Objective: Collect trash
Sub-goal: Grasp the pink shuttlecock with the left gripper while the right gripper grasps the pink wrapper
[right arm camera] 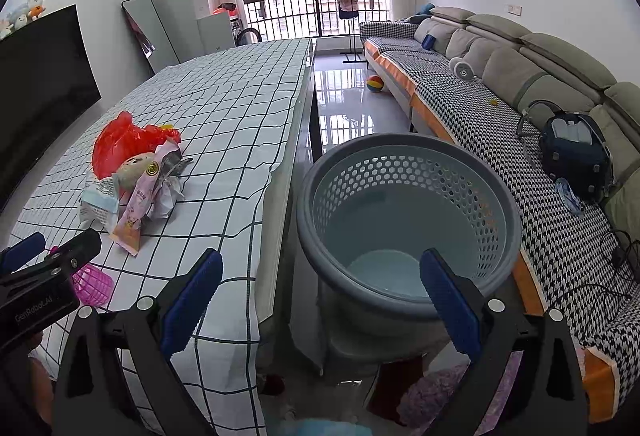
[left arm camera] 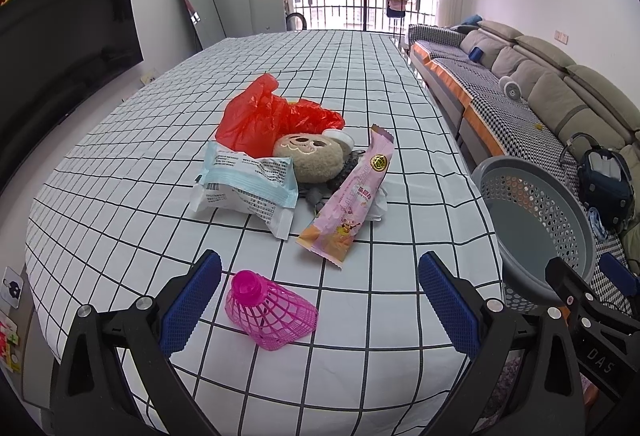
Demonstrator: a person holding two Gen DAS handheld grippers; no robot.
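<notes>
A pink plastic shuttlecock [left arm camera: 268, 310] lies on the checked tablecloth [left arm camera: 120, 195] between the fingers of my open left gripper [left arm camera: 320, 276], untouched. Behind it is a pile: a red plastic bag [left arm camera: 272, 115], a blue-and-white wrapper [left arm camera: 248, 187], a round plush toy [left arm camera: 308, 155], a long pink wrapper [left arm camera: 352, 203] and crumpled white paper [left arm camera: 378, 205]. My right gripper [right arm camera: 320, 272] is open and holds nothing, hovering off the table's right edge in front of the grey perforated basket [right arm camera: 408, 171]. The pile [right arm camera: 136, 171] and shuttlecock [right arm camera: 92, 284] also show at the right wrist view's left.
The basket [left arm camera: 540, 195] stands beside the table's right edge, with only its bare bottom showing inside. A sofa [right arm camera: 520, 75] with a dark bag [right arm camera: 572, 151] runs along the right. A television [left arm camera: 60, 55] hangs on the left wall. A ball [right arm camera: 375, 83] lies on the floor.
</notes>
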